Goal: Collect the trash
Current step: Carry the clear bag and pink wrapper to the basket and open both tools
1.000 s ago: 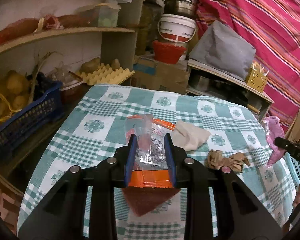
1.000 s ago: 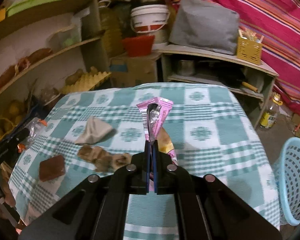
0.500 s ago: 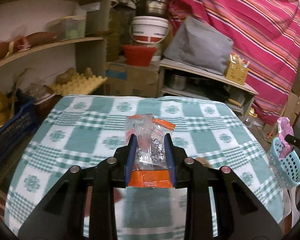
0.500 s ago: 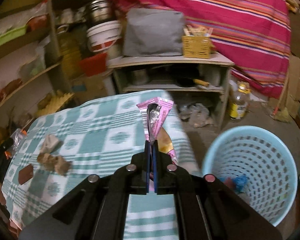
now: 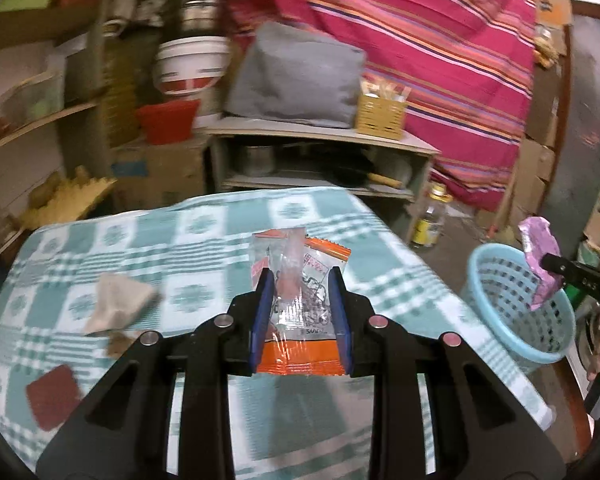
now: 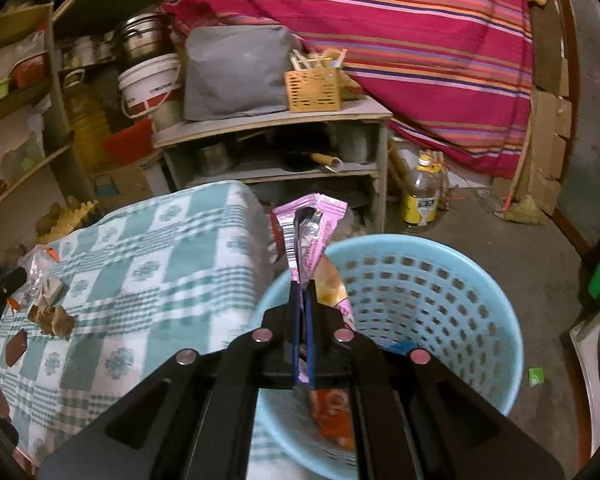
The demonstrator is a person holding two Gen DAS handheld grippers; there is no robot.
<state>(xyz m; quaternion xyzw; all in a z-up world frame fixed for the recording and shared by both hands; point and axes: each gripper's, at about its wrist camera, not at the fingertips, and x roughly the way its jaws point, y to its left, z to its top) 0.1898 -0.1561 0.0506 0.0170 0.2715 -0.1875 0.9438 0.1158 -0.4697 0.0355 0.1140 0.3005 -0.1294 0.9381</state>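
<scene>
Both tools have swung rightward since the earlier frames: the light-blue perforated plastic basket (image 6: 440,304), then off to the right, now sits directly below the right tool (image 6: 302,312). That tool is clamped on a crumpled pink foil wrapper (image 6: 308,236), held over the basket's near rim. Left tool (image 5: 300,312) grips a clear-and-orange plastic snack packet (image 5: 300,292) above the table (image 5: 204,248), which carries a green-and-white checked cloth. On the table lie a beige crumpled paper wad (image 5: 118,306), brown paper scraps (image 6: 54,318) and a dark-red flat square piece (image 5: 52,394). Wrappers already lie inside the basket.
</scene>
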